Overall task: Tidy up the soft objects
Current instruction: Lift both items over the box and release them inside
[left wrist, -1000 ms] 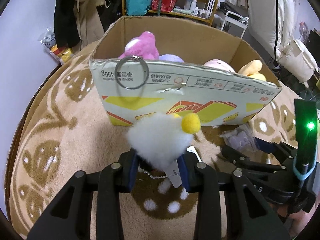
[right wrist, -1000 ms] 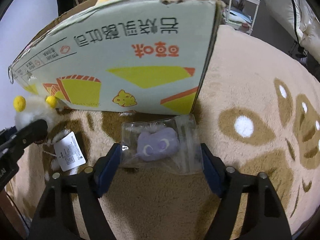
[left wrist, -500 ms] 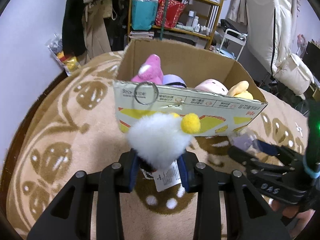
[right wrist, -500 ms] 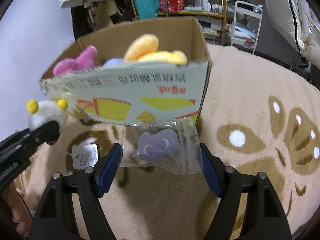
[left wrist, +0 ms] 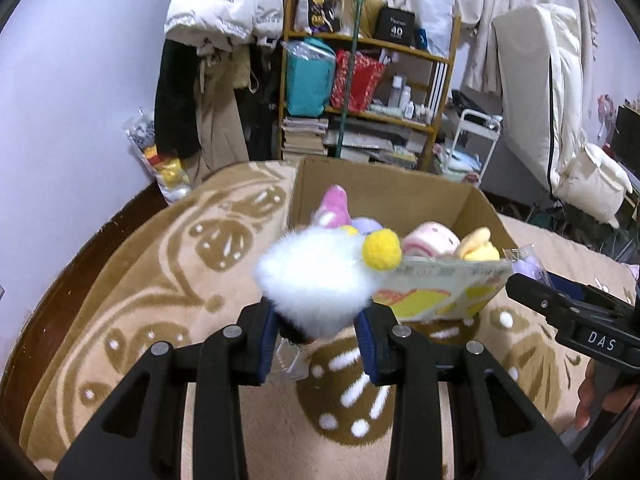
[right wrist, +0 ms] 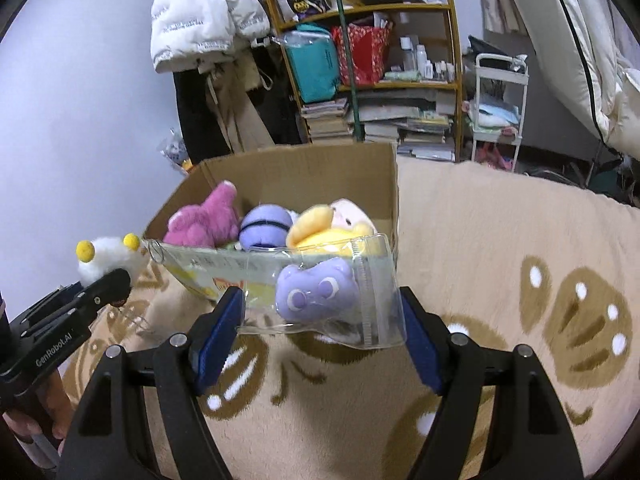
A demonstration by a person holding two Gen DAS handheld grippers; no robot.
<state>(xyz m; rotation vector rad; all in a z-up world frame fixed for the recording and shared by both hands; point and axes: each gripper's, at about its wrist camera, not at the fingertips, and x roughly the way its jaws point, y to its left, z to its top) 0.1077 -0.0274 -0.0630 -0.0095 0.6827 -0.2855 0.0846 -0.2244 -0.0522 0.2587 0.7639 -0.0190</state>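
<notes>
I am carrying two toys toward the box [right wrist: 304,176]. Left tongs [left wrist: 318,334] are clamped tight on the white fluffy toy [left wrist: 316,276]; right tongs [right wrist: 320,322] are gripping the bagged purple toy [right wrist: 316,290], both just short of the box's near rim. Next: over the rim, then release.

A soft tan rug [left wrist: 132,288] with brown swirls and white dots covers the floor. At twelve o'clock a wooden shelf [right wrist: 400,80] holds books, bottles, a teal bag and a red bag. At eleven o'clock a white puffy coat [right wrist: 200,16] hangs on the pale purple wall [left wrist: 80,100]. At two o'clock stands a small white cart [right wrist: 498,112].
</notes>
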